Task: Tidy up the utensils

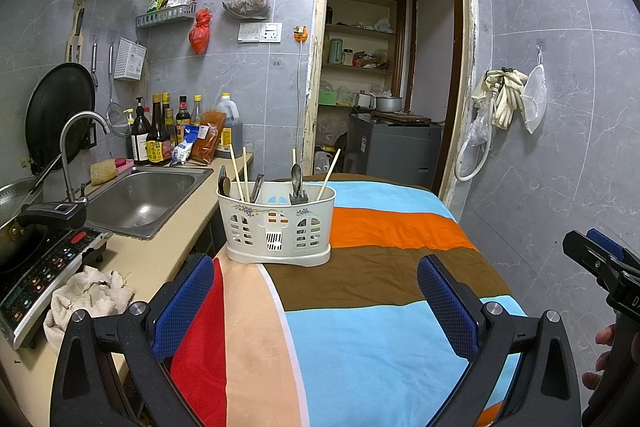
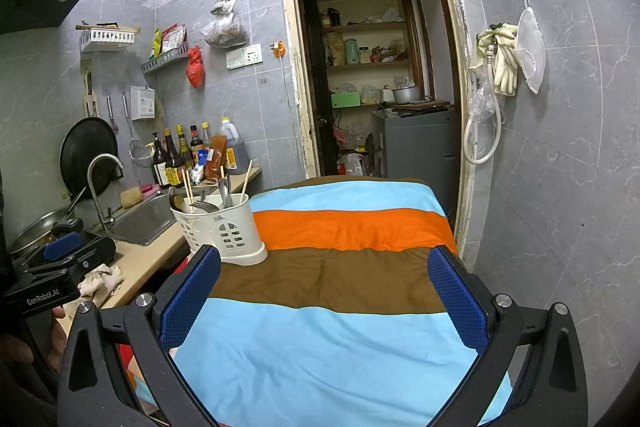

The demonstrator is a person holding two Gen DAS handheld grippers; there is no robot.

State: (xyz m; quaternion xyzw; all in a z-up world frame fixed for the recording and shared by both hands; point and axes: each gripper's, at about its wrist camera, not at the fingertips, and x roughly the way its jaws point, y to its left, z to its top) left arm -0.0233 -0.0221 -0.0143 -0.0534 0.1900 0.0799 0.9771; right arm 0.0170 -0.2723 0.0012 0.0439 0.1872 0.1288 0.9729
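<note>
Over the striped cloth [image 1: 380,227] both my claws hang level, pointing toward the doorway: my left gripper [image 1: 316,291] wide and empty, my right gripper [image 2: 324,287] the same. The white utensil caddy [image 1: 276,223] (chopsticks [image 1: 237,173], spoons, fork upright inside) stands at the cloth's left edge, beside the sink [image 1: 140,199].

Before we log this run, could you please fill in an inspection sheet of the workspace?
Surface: striped cloth over the table, bare but for the caddy.
Job's things: white caddy at the cloth's left edge, holding chopsticks, a spoon and a fork.
Clutter: rag on the counter by the sink.
Grippers: left tongs and right tongs open, empty.
Cables: white cord hanging from the wall.
Surroundings: tiled walls, open doorway.
</note>
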